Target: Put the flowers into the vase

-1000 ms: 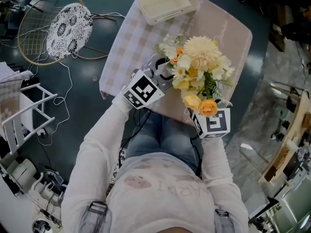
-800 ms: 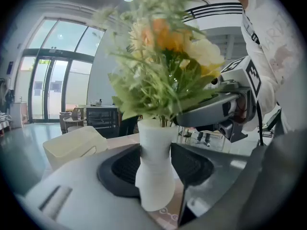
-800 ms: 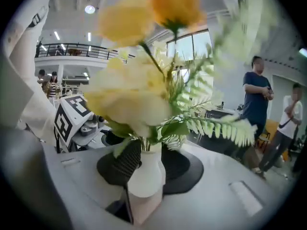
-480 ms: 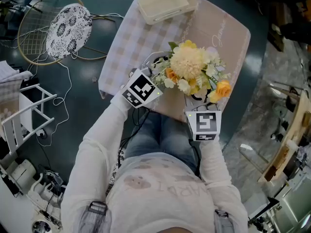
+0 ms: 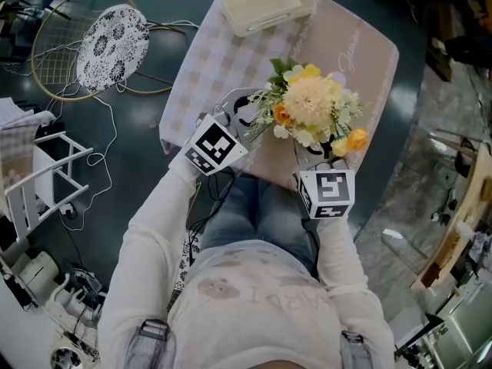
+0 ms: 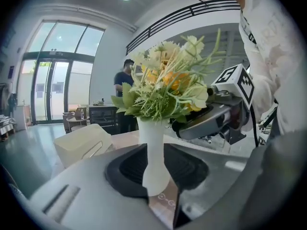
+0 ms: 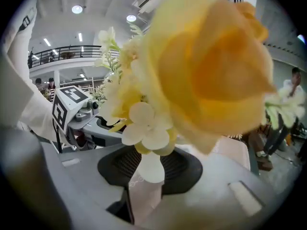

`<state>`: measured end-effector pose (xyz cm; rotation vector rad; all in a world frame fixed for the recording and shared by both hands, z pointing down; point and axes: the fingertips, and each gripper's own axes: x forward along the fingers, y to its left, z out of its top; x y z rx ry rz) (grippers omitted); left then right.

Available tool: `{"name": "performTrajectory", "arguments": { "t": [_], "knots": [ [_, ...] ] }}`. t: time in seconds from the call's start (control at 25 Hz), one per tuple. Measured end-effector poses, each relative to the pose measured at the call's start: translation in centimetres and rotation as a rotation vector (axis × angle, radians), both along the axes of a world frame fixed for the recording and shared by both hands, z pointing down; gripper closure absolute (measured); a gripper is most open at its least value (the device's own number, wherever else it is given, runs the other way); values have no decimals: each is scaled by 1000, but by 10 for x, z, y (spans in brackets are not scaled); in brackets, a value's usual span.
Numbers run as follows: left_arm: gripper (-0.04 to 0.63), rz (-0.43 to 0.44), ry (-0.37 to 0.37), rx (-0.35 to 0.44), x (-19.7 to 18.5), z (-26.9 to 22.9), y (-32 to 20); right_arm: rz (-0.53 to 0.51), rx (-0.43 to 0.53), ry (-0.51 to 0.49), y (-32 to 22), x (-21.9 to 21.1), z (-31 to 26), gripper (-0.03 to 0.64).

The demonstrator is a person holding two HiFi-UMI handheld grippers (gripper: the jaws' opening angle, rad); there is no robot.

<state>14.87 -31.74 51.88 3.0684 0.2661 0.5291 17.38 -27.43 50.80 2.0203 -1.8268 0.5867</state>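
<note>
Right gripper stands spread, its jaws having just swung wide and then eased in a touch. Only a white shape, vase foot or petal, shows in the gap, and nothing is pinched. Change: a second ago the flowers hung off to one side of the vase; now their stems sit in its neck. Judged: placing done, release under way. Left gripper pinches the vase foot. Count: one table under the vase, one cream box beyond it, two grippers, one bunch of flowers, one vase.
</note>
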Motion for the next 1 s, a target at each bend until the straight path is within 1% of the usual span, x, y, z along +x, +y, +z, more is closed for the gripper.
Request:
{"name": "performTrajectory", "arguments": {
  "t": [0.2,0.36,0.48,0.56,0.6,0.68,0.84,0.92,1.0],
  "knots": [
    [593,-34,-6,-8,-11,4,-1,-5,-4,-19,5,-6,6,476],
    [593,-32,-31,-22,-19,4,6,-8,3,-29,11,-12,5,494],
    [594,-21,-74,-54,-32,3,19,-1,19,-45,22,-19,2,530],
    [594,-21,-84,-82,-40,-1,27,5,40,-55,30,-24,-4,576],
    [594,-23,-82,-91,-44,-4,31,7,52,-61,34,-26,-8,589],
    [594,-27,-69,-94,-52,-14,39,9,74,-76,42,-32,-19,589],
    [594,-40,-23,-74,-64,-44,56,4,142,-133,56,-46,-49,591],
    [594,-56,9,-69,-67,-63,62,-33,206,-169,59,-54,-69,591],
    [594,-72,41,-63,-70,-81,67,-84,264,-176,61,-64,-88,591]
  ]
}}
